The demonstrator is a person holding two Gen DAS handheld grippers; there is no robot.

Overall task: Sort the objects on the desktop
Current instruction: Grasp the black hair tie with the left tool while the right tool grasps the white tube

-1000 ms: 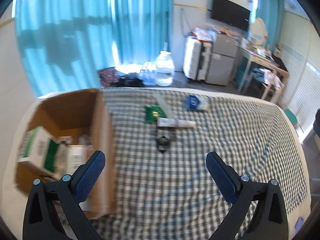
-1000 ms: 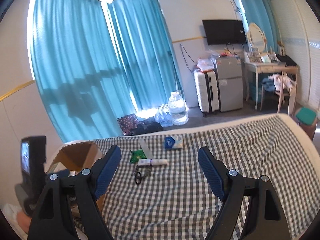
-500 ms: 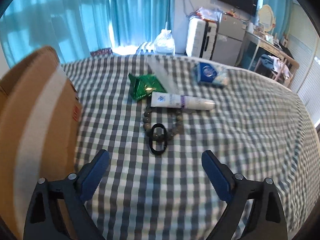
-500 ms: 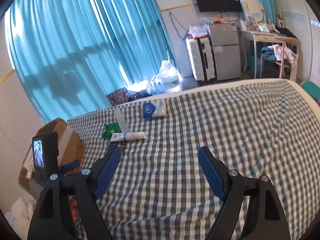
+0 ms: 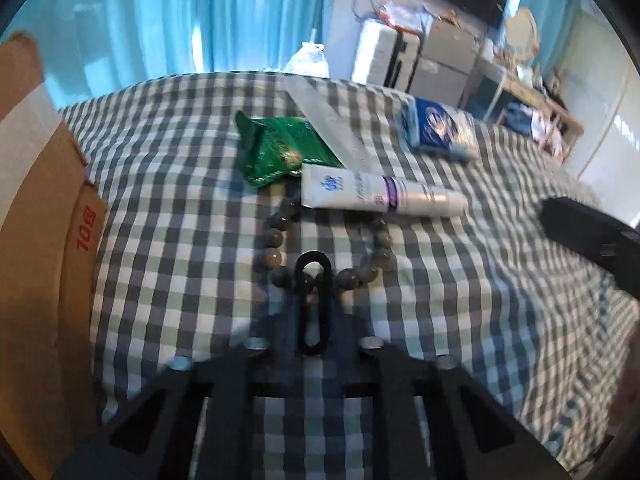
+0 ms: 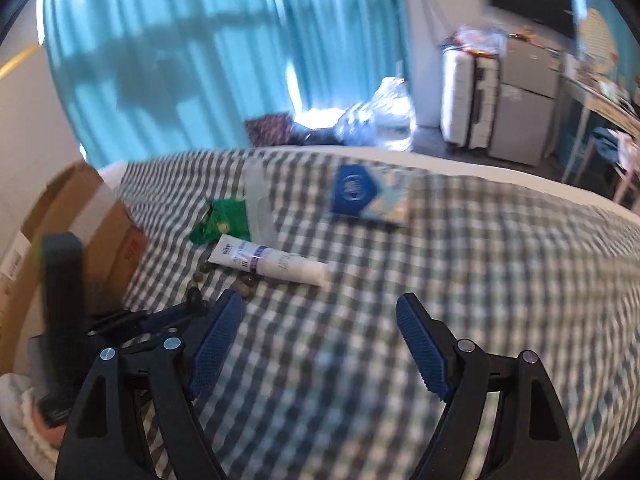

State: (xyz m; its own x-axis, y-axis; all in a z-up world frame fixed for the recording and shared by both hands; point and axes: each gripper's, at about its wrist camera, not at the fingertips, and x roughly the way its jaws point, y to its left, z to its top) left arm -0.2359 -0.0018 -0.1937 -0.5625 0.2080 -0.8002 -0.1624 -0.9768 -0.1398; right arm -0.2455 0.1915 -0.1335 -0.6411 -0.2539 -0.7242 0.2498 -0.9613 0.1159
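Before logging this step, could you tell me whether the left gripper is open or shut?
Shut: the left gripper has its jaws together on the black hair tie, squeezed into a narrow loop.

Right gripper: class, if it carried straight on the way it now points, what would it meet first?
Probably bare checked cloth; the open right gripper aims between objects, with the white tube just beyond and left. Depth is uncertain.

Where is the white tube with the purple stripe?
The white tube with the purple stripe lies on the checked cloth, mid-frame in the left wrist view, just below the green packet and touching the grey bead bracelet.
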